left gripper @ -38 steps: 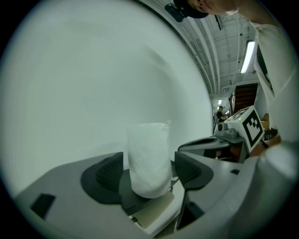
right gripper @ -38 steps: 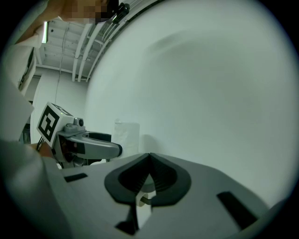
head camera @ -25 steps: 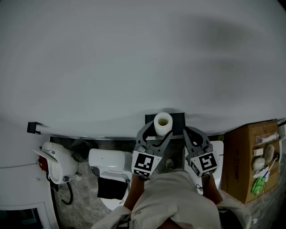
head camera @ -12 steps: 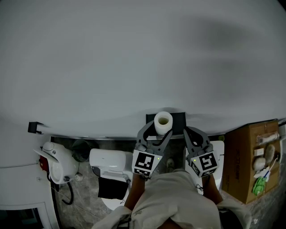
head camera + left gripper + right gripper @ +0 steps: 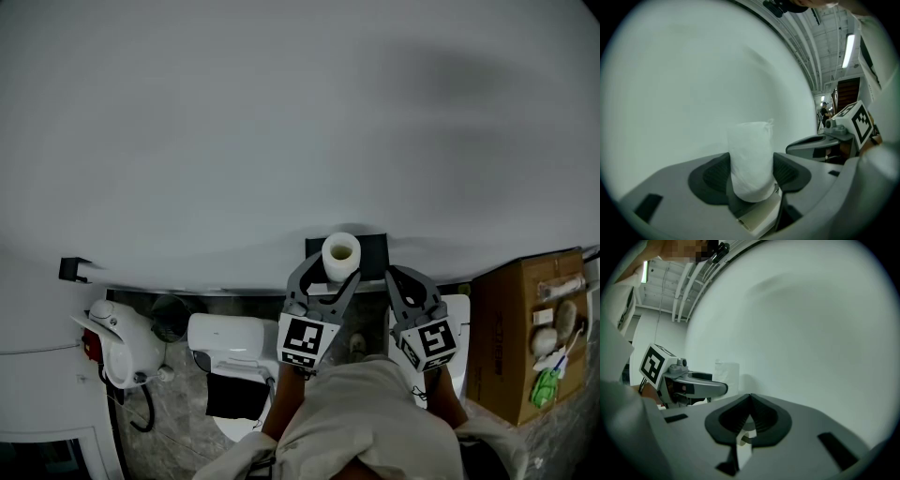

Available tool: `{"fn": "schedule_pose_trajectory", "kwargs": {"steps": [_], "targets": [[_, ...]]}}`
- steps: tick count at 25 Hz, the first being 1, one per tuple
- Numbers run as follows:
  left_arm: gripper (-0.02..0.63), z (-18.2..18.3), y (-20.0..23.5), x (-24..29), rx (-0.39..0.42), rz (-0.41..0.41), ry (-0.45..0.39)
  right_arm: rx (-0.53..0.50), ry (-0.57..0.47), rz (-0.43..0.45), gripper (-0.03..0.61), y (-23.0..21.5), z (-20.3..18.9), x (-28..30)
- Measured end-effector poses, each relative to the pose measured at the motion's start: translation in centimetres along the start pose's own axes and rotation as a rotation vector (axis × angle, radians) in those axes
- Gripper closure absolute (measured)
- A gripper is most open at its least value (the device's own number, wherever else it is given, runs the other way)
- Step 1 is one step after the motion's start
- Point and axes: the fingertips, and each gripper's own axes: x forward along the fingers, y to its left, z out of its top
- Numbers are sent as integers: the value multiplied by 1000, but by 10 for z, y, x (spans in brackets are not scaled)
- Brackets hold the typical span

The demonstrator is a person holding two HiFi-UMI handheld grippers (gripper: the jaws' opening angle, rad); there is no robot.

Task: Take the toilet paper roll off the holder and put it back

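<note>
Changed: my left gripper's (image 5: pixel 327 278) jaws have just been closing, from wide of the toilet paper roll (image 5: pixel 340 256) to snug against it. The roll itself sits where it was a second ago.
Left gripper: both pads pinch the roll's sides, low on its body.
Right gripper (image 5: pixel 397 278): jaws pressed together with nothing between them, just beside the left gripper and right of the roll.
Roll: upright at the black holder (image 5: pixel 371 250) on the wall (image 5: pixel 281 141), not yet lifted off, as far as I can tell.
Step in hand: taking the roll off, I judge.
Doing it well: I'd keep the squeeze light, since soft paper dents. I'd draw the roll straight along its own axis without tilting, because the roll hides the peg. The right gripper should stay clear.
</note>
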Motion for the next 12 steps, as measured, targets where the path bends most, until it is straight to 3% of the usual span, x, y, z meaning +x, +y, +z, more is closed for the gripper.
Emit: {"fn": "schedule_pose_trajectory", "kwargs": {"steps": [12], "targets": [[331, 8, -1, -19, 8, 4, -30, -16, -9, -14, 581, 14, 4, -12]]}}
